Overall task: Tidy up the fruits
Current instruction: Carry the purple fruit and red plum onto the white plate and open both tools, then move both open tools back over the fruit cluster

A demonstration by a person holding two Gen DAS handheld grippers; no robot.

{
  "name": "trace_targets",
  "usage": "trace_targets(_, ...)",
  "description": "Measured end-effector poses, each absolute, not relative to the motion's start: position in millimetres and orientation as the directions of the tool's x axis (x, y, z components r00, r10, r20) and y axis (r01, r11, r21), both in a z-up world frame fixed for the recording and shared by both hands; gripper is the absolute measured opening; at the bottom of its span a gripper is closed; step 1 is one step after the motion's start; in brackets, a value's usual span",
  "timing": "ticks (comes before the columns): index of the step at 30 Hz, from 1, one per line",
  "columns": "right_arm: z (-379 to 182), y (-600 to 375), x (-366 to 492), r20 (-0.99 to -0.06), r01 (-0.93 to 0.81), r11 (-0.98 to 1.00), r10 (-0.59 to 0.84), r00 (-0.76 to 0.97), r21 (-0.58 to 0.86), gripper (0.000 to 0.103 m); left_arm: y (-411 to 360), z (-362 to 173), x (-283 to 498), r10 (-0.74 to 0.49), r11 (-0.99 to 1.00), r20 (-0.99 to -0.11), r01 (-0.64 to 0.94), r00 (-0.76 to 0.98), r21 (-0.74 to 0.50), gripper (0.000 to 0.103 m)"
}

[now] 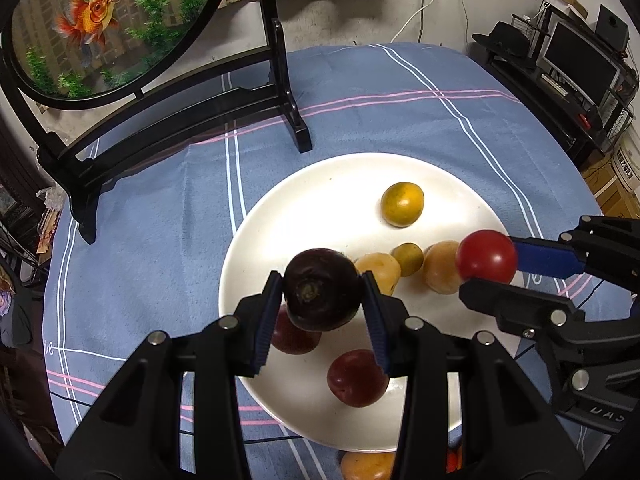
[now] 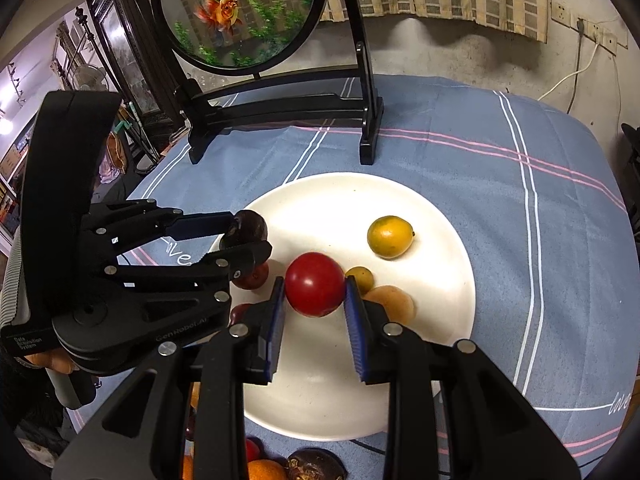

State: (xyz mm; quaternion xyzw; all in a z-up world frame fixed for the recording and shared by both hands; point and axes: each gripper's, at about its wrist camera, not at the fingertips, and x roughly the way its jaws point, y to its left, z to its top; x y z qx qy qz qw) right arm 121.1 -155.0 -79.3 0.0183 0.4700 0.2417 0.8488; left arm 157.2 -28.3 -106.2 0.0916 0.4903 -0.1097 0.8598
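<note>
Gently lower the dark fruit [image 1: 322, 294] and red fruit [image 2: 315, 284], both pinched tight, onto bare plate [image 1: 320, 200] near its far edge.

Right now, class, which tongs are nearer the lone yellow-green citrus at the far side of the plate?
Right. The right tongs, holding the red tomato, sit closer to the citrus; the left tongs, holding the dark fruit, are farther.

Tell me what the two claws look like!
Both claws, the left claw and the right claw, are black plastic with silver round bolts and blue ridged pads inside the fingers. The left one has small white writing, "GenRobot.AI", on its body.
</note>
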Motion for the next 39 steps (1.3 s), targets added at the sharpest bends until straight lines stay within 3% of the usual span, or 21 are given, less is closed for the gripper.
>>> trace_targets(10, -86.4, -151.1, 126.8, -0.805, -0.403, 0.877, 0.429, 0.41, 0.262, 0.03, -29.1, -111.8, 163.6, -0.091, 0.961, -0.868, 0.271, 0.487, 0.051, 0.041)
trace_targets(13, -89.8, -144.3, 129.3, -0.825, -0.401, 0.891, 0.383, 0.416, 0.211, 0.032, -31.3, -112.3, 166.3, -0.073, 0.962, -0.864, 0.265, 0.499, 0.071, 0.056)
trace_targets(17, -87.2, -148.7, 132.1, -0.824, -0.382, 0.9, 0.373, 0.427, 0.209, 0.037, -29.9, -109.8, 167.6, -0.061, 0.963, -0.857, 0.256, 0.512, 0.084, 0.065)
trace_targets(31, -64.0, -164.7, 104.1, -0.799, -0.368, 0.902, 0.389, 0.459, 0.228, 0.037, -29.5, -85.7, 145.5, -0.078, 0.962, -0.837, 0.263, 0.541, 0.08, 0.065)
trace_targets(32, -62.2, -163.5, 99.7, -0.798, -0.374, 0.9, 0.389, 0.46, 0.224, 0.039, -29.5, -83.7, 143.3, -0.079, 0.961, -0.835, 0.264, 0.544, 0.081, 0.065)
trace_targets(35, -54.8, -160.5, 84.8, -0.786, -0.383, 0.898, 0.392, 0.478, 0.216, 0.058, -28.6, -75.3, 132.5, -0.076, 0.961, -0.827, 0.262, 0.557, 0.088, 0.066)
trace_targets(39, -46.4, -155.4, 64.9, -0.78, -0.404, 0.894, 0.39, 0.49, 0.193, 0.058, -24.9, -64.8, 118.1, -0.081, 0.962, -0.819, 0.259, 0.568, 0.085, 0.066)
